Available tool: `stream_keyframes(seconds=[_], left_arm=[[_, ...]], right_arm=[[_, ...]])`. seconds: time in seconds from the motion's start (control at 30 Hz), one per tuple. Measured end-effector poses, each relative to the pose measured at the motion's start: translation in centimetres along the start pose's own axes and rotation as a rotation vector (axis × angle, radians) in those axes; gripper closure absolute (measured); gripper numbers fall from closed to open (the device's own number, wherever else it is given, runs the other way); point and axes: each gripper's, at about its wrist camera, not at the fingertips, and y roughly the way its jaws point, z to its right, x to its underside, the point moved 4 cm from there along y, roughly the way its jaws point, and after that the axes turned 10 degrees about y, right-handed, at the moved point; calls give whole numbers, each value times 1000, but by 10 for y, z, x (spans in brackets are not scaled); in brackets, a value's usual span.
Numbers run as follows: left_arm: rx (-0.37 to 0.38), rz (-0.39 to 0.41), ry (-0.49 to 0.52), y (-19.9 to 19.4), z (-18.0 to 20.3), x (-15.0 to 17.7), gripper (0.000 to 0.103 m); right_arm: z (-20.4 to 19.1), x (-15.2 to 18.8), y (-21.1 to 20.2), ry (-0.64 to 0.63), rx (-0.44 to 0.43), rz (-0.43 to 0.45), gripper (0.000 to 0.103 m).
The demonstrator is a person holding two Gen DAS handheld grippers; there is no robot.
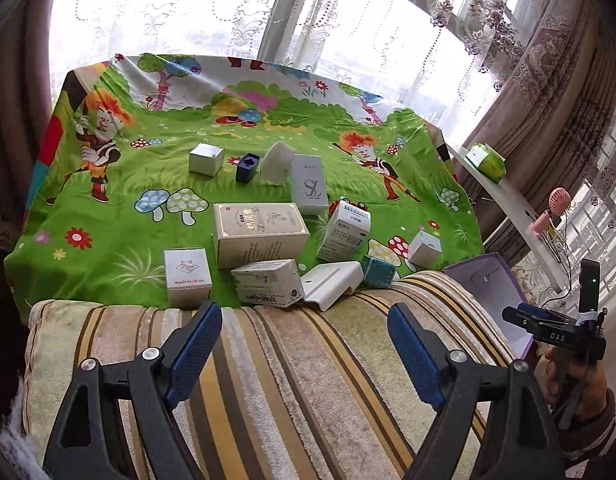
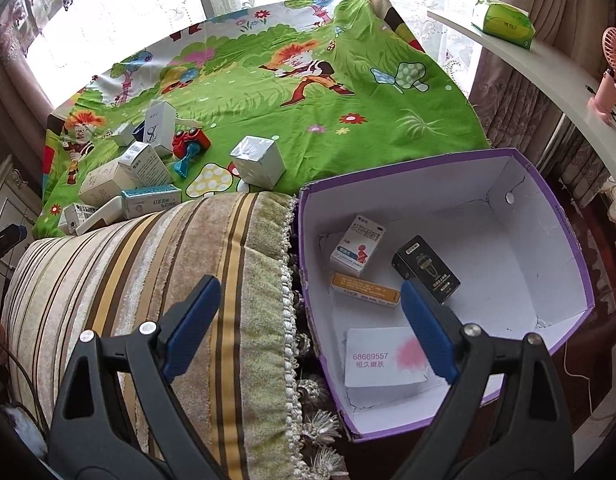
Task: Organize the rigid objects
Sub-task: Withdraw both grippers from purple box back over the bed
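Several small cartons lie on a green cartoon cloth [image 1: 120, 208], among them a beige box [image 1: 260, 232], a white "made in china" box [image 1: 187, 276] and a tall grey box [image 1: 308, 188]. My left gripper [image 1: 304, 344] is open and empty over a striped cushion [image 1: 292, 380], just short of the cartons. My right gripper [image 2: 311, 324] is open and empty above the left rim of a purple box [image 2: 547, 216]. That box holds a white carton [image 2: 357, 250], a black carton [image 2: 425, 268], an orange carton [image 2: 365, 290] and a white card [image 2: 383, 356]. The right gripper also shows in the left wrist view [image 1: 555, 328].
A red toy car [image 2: 190, 142] lies among the cartons. A white curved shelf [image 2: 559, 92] on the right carries a green tissue pack [image 2: 503, 22] and a pink fan [image 2: 613, 76]. Windows with lace curtains stand behind the cloth.
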Motion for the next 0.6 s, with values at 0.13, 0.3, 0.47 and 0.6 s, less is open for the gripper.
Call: stream_keyframes(seconds=[0.13,0.3,0.47,0.6], left_arm=[[-36,-19,-38,1,-18,3,17],[-38,-36,-59,5,-25,6,17],[-50,-66,-77,13,-29,7,19],[-84,-105,-115,21,-40,8,24]], right_arm=[[-16,-3,4,-33,-13,-2,10],[-30,-5,12,-63,-19,-12,10],[-38,-7,19,-78,-22,-22,10],[-42,-10,25,-86,-22,-29,10]])
